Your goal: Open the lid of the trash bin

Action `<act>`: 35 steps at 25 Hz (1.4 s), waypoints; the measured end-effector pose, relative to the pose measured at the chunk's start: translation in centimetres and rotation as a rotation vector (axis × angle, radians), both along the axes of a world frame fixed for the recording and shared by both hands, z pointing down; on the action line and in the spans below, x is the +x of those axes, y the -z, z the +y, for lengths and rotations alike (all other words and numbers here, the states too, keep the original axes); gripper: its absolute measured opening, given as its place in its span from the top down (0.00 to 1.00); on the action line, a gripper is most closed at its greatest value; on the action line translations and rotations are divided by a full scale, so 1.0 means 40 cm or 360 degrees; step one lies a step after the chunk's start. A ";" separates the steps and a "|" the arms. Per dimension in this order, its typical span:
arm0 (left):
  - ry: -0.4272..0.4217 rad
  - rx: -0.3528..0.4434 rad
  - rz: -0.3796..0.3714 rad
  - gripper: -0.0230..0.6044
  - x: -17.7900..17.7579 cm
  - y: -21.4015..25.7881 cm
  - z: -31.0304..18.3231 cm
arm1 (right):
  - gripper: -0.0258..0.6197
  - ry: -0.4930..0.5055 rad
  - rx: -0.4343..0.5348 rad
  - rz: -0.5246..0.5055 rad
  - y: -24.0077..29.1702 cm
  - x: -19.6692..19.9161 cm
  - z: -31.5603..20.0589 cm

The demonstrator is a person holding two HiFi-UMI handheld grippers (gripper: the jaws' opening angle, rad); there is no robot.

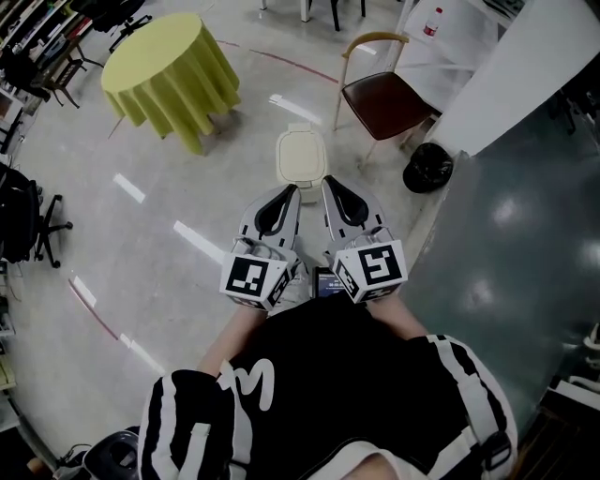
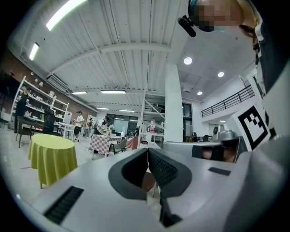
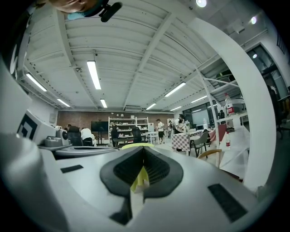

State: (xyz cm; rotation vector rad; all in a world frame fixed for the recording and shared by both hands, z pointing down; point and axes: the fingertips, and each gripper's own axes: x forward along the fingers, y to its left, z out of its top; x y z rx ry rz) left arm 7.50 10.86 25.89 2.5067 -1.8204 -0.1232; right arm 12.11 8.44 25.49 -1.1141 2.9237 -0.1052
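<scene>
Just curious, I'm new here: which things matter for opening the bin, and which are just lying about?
For the job: bin, left gripper, right gripper.
Just about: table, chair, bottle.

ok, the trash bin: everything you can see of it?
The trash bin is small, cream-white, plastic by the look. Seen almost from above, it shows mostly its lid: a rounded rectangle with a small tab at the far edge, lying shut. It stands upright on the floor between the yellow-clothed table and the chair, just past the left gripper and right gripper; whether they touch it cannot be told.
</scene>
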 end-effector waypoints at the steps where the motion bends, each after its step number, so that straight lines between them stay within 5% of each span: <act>1: -0.0006 0.0005 0.0000 0.95 -0.002 0.000 -0.008 | 0.94 -0.0002 0.0002 0.0000 0.000 -0.003 -0.007; 35: -0.0085 -0.0011 0.0029 0.95 -0.210 0.000 -0.412 | 0.94 -0.0060 -0.0058 0.0028 -0.010 -0.213 -0.398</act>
